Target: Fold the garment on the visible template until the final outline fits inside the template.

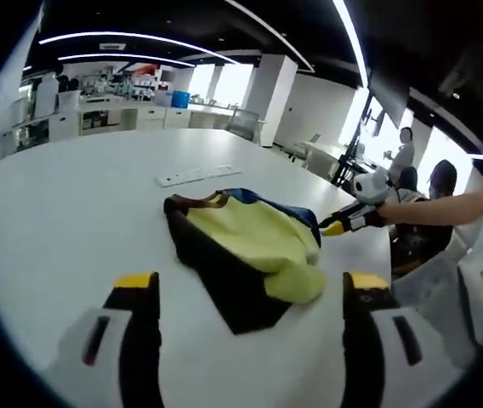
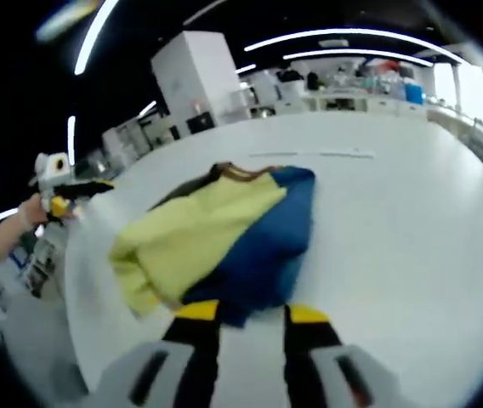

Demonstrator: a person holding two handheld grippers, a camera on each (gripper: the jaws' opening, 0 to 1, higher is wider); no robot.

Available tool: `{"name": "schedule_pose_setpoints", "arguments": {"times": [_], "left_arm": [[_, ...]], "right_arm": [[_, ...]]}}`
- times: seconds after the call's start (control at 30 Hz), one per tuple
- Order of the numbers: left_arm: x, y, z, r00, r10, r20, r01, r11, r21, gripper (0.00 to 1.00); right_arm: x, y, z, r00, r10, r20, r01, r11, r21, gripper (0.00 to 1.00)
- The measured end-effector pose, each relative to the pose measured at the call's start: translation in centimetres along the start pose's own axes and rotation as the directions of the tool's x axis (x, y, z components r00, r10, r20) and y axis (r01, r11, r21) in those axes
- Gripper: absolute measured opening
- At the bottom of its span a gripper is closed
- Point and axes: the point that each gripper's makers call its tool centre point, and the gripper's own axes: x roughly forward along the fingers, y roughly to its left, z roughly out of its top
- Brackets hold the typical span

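Note:
A garment (image 1: 250, 234) in yellow, black and blue lies bunched on the white table (image 1: 71, 212). My left gripper (image 1: 252, 280) hovers short of its near edge, jaws wide apart and holding nothing. The right gripper (image 1: 337, 226), held by a hand, points at the garment's blue right edge. In the right gripper view the garment (image 2: 216, 229) shows yellow on the left and blue on the right. There my right gripper (image 2: 252, 313) is open, its jaws a narrow gap apart, and the blue hem reaches just between the tips. The left gripper (image 2: 84, 189) shows at the far left.
A thin white strip (image 1: 195, 176) lies on the table beyond the garment, and shows again as the strip (image 2: 309, 154). Two people (image 1: 429, 183) sit past the table's right edge. Office counters (image 1: 114, 115) and a white column (image 1: 267, 98) stand behind.

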Motion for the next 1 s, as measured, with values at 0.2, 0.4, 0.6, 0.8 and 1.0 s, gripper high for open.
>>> {"name": "schedule_pose_setpoints", "arguments": {"times": [0.2, 0.4, 0.6, 0.8, 1.0], "left_arm": [[-0.2, 0.2, -0.5, 1.000, 0.000, 0.002, 0.000, 1.000, -0.016, 0.84], [-0.3, 0.5, -0.8, 1.000, 0.002, 0.009, -0.002, 0.999, -0.034, 0.83], [-0.1, 0.2, -0.9, 1.000, -0.002, 0.010, 0.002, 0.999, -0.040, 0.82], [0.1, -0.1, -0.8, 1.000, -0.004, 0.016, 0.005, 0.999, -0.043, 0.82], [0.0, 0.1, -0.7, 1.000, -0.006, 0.023, 0.007, 0.999, -0.049, 0.81]], "right_arm": [[0.5, 0.0, 0.6, 1.000, 0.000, 0.001, 0.000, 1.000, 0.000, 0.06], [-0.2, 0.8, 1.7, 1.000, 0.021, 0.012, -0.021, 1.000, 0.013, 0.00], [-0.7, 1.6, 3.8, 0.997, 0.049, 0.051, -0.050, 0.999, 0.019, 0.00], [-0.1, 2.9, 6.7, 0.994, 0.078, 0.078, -0.076, 0.997, -0.022, 0.00], [1.2, 4.7, 9.3, 0.990, 0.108, 0.090, -0.103, 0.993, -0.065, 0.00]]}}
